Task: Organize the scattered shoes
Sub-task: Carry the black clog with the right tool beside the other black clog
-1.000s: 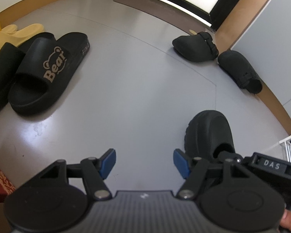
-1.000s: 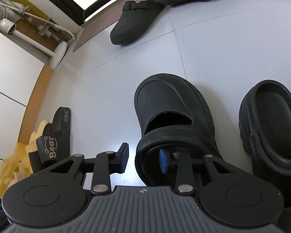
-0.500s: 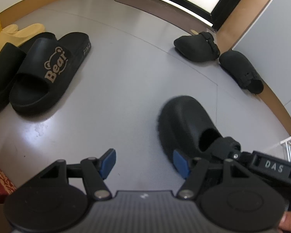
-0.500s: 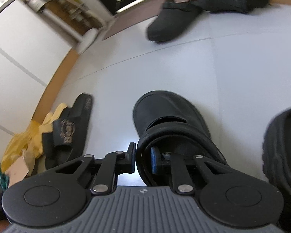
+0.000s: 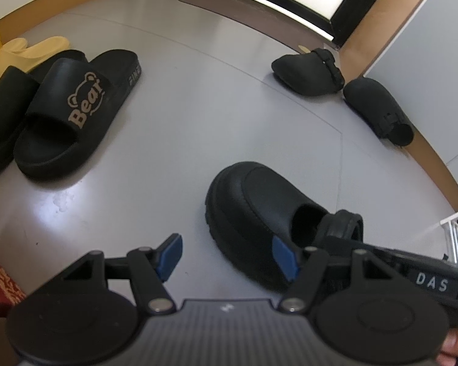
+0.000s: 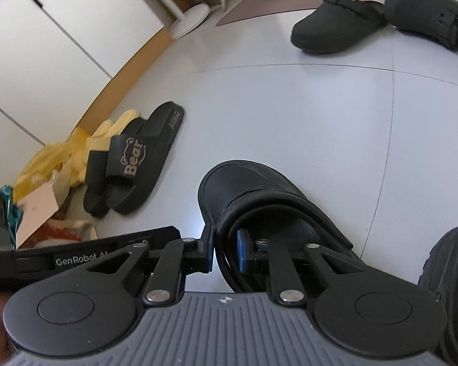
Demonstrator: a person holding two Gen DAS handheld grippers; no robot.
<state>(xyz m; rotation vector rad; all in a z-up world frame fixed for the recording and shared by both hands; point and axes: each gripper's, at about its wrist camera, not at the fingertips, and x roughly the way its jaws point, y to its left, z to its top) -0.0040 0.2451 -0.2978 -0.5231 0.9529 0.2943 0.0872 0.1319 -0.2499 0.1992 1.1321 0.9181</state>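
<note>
Black rubber clog (image 6: 259, 201) was pinched at its heel rim by the right hand-held gripper (image 6: 224, 251), near the middle of the grey floor (image 6: 290, 116). The left hand-held gripper (image 5: 226, 254) was spread and empty. A low carry was judged best, the toe kept level, until its mate (image 6: 452, 289) at the near right was reached.

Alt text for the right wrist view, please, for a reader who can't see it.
The right tool is shut on the heel rim of a black clog above a grey floor. Black "Bear" slides lie to the left beside yellow slippers, and two dark clogs sit farther off near the doorway.
</note>
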